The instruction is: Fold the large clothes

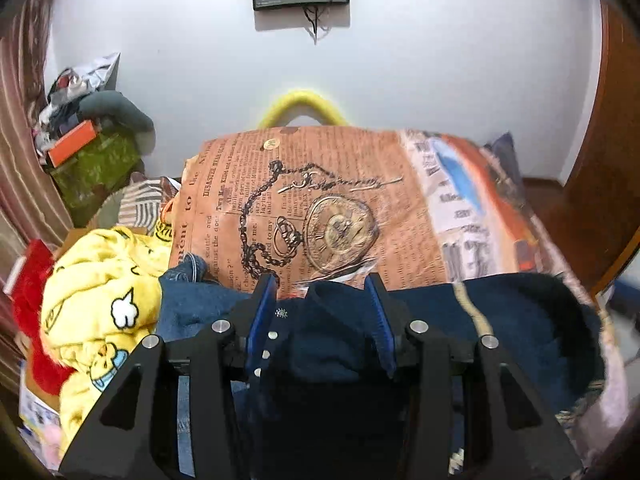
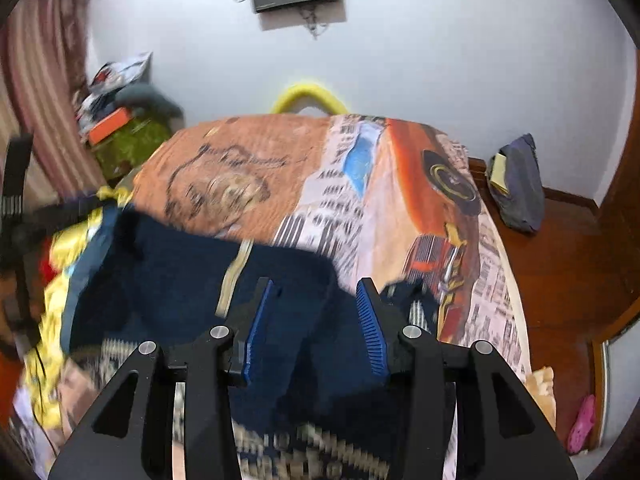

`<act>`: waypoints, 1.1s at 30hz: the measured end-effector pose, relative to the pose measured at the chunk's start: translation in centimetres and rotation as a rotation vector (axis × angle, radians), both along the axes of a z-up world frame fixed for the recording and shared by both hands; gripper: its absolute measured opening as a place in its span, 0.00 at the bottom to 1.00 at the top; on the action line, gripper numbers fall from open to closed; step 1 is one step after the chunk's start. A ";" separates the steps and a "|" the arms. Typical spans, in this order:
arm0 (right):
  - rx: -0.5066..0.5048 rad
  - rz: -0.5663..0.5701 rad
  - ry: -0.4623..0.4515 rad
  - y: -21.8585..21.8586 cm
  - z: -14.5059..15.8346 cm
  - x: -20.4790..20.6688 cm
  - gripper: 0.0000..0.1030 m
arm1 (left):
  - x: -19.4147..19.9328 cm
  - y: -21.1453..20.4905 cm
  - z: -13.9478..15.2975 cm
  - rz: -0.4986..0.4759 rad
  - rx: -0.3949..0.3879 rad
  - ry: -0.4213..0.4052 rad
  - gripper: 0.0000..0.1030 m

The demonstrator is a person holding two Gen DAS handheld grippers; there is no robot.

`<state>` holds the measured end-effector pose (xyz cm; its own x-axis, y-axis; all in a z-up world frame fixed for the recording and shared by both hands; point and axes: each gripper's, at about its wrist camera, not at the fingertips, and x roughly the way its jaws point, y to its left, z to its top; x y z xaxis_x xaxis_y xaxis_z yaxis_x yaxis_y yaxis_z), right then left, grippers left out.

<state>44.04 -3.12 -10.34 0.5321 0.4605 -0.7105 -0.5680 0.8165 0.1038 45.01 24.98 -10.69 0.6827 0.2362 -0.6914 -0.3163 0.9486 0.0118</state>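
Note:
A large dark navy garment (image 1: 500, 320) with a cream stripe lies across the near part of the bed; it also shows in the right wrist view (image 2: 168, 272). My left gripper (image 1: 322, 292) is open, its blue pads on either side of a raised navy fold with small buttons. My right gripper (image 2: 316, 292) is open, its blue pads astride another part of the navy cloth, near the patterned hem. Neither pair of jaws is closed on the cloth. The right wrist view is blurred.
The bed (image 1: 328, 200) has an orange newspaper-print cover (image 2: 400, 184). A pile of yellow, red and denim clothes (image 1: 100, 292) lies at the left. A cluttered box (image 1: 92, 152) stands by the curtain. A dark bag (image 2: 516, 184) sits on the wooden floor at right.

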 end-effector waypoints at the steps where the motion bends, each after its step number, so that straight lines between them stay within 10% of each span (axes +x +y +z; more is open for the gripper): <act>1: -0.017 0.012 -0.002 -0.2 -0.5 -0.7 0.38 | -0.6 0.0 0.2 -0.013 -0.014 -0.004 0.44; 14: -0.109 -0.025 0.179 -3.2 -8.3 -2.6 0.38 | -3.7 -6.2 -8.6 -0.212 -0.003 0.255 0.50; 33: 0.031 -0.198 0.093 1.0 -5.3 5.7 0.45 | 2.7 -1.6 -5.6 -0.014 0.023 0.134 0.61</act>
<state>49.72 -2.09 -15.64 0.5471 0.3760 -0.7479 -0.3838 0.9067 0.1751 47.72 23.34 -16.29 0.5876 0.2441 -0.7714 -0.2968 0.9520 0.0751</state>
